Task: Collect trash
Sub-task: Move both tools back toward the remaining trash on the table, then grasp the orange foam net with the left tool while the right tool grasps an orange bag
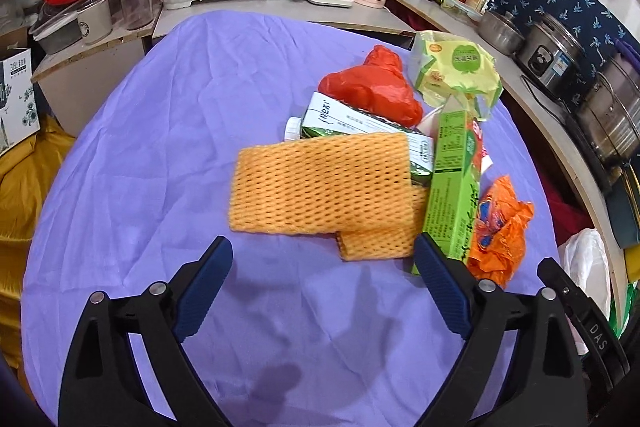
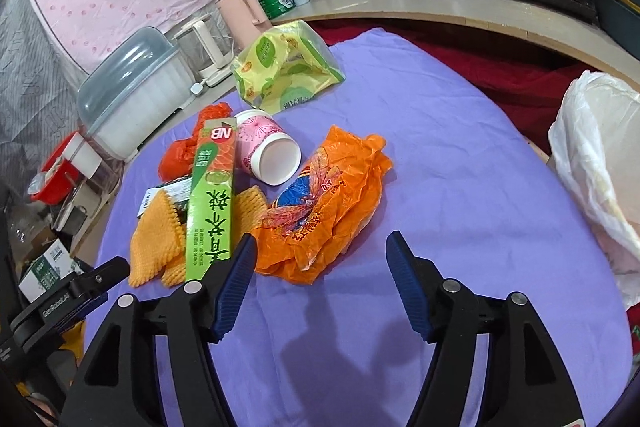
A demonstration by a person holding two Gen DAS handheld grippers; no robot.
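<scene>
- Purple cloth (image 1: 160,147) covers my table, with a crowded kitchen counter (image 2: 460,7) of pots and bottles running round the far side.
- My left gripper (image 1: 324,287) hangs wide open and empty over bare cloth, near the orange foam net (image 1: 320,183).
- My right gripper (image 2: 320,283) is also spread with nothing between its jaws, just short of the crumpled orange plastic bag (image 2: 332,203).
- All the trash lies loose in one heap: the foam net, a green carton box (image 2: 210,211) lying across it, a milk carton (image 1: 360,125) under it, a red plastic bag (image 1: 372,87), a tipped pink paper cup (image 2: 268,155), and a yellow-green snack wrapper (image 2: 284,71) farthest away.
- A white plastic bag (image 2: 596,155) stands open at the far right, probably where the trash should go.
- I judge the collecting barely begun: nothing is gripped, and every piece still waits on the cloth.
</scene>
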